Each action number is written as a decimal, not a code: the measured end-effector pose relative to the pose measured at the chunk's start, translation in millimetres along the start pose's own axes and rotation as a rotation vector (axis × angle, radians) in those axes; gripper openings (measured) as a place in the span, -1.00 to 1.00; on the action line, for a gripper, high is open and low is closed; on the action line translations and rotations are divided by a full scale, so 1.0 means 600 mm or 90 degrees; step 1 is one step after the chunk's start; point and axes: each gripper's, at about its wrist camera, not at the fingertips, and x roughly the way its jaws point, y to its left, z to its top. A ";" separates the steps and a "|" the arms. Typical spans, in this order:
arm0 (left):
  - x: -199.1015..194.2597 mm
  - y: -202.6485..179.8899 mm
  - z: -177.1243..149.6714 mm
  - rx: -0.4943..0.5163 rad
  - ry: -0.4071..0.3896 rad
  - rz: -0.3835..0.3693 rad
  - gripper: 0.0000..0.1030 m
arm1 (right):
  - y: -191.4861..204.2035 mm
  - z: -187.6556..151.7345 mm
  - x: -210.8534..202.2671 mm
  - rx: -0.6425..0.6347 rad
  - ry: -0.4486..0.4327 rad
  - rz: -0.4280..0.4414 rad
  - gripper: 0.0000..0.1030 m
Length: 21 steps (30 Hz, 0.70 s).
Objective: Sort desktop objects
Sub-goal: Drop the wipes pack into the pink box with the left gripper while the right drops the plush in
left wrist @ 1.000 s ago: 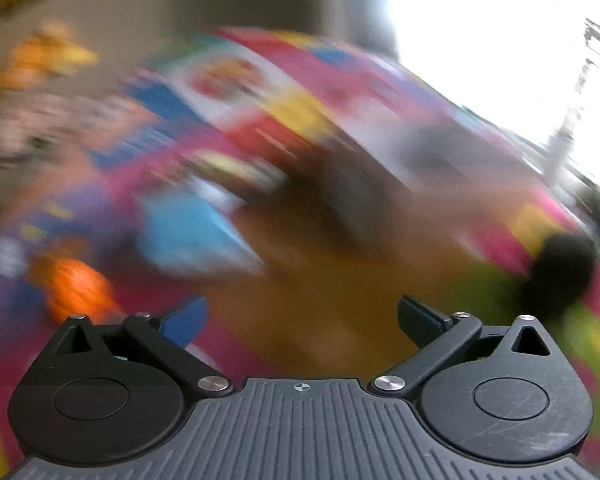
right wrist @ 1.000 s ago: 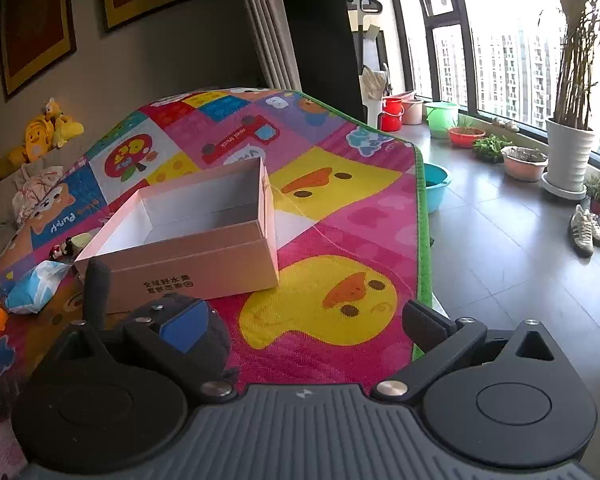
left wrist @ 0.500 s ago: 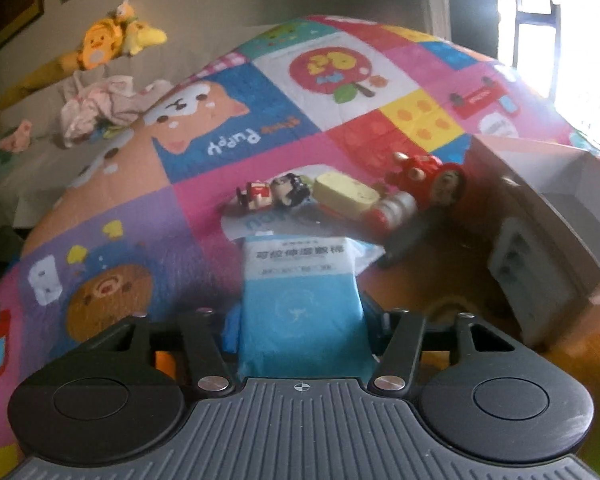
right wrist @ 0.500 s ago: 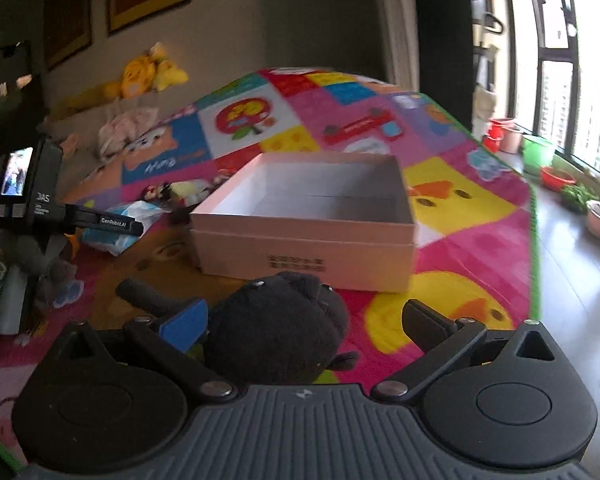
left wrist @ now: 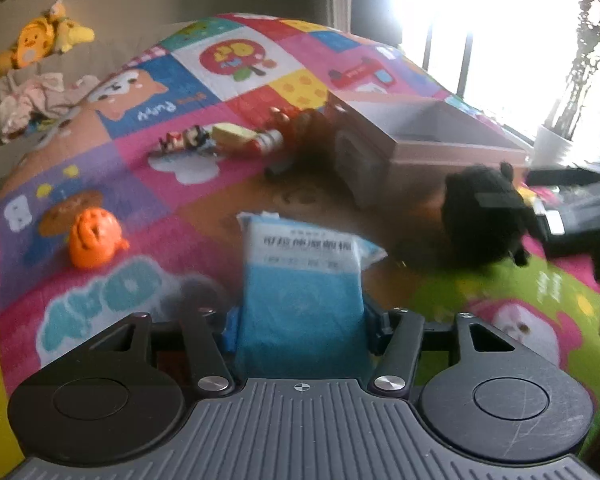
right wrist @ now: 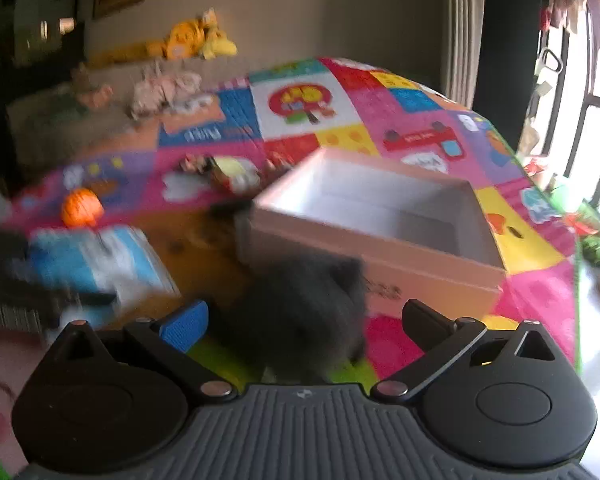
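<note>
On the play mat (left wrist: 188, 184), seen from the left wrist, the tissue pack (left wrist: 300, 276) lies dead ahead at 12 o'clock between the left gripper (left wrist: 300, 320) fingers, with the open box (left wrist: 432, 148) beyond it at 1 o'clock and the plush toy (left wrist: 484, 216) at 2 o'clock, before the box. The ball-shaped toy (left wrist: 92, 238) sits alone on the mat at 10 o'clock, and the row of small toys (left wrist: 224, 140) lies at 11 o'clock, left of the box; from the right wrist, the plush toy (right wrist: 300, 316) is at 12 o'clock with the box (right wrist: 380, 216) behind it
</note>
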 end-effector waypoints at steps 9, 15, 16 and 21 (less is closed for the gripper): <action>-0.004 -0.008 0.003 0.021 -0.013 0.004 0.71 | -0.039 0.010 0.080 0.146 0.115 -0.016 0.56; 0.012 -0.006 0.018 0.033 -0.017 0.036 0.58 | -0.050 -0.007 0.008 0.119 0.138 0.017 0.45; 0.013 -0.006 0.020 0.038 -0.014 0.039 0.55 | -0.053 -0.008 -0.011 0.112 0.139 0.026 0.45; -0.001 -0.021 0.027 0.073 -0.013 0.025 0.12 | -0.079 0.001 -0.127 0.095 0.088 0.022 0.45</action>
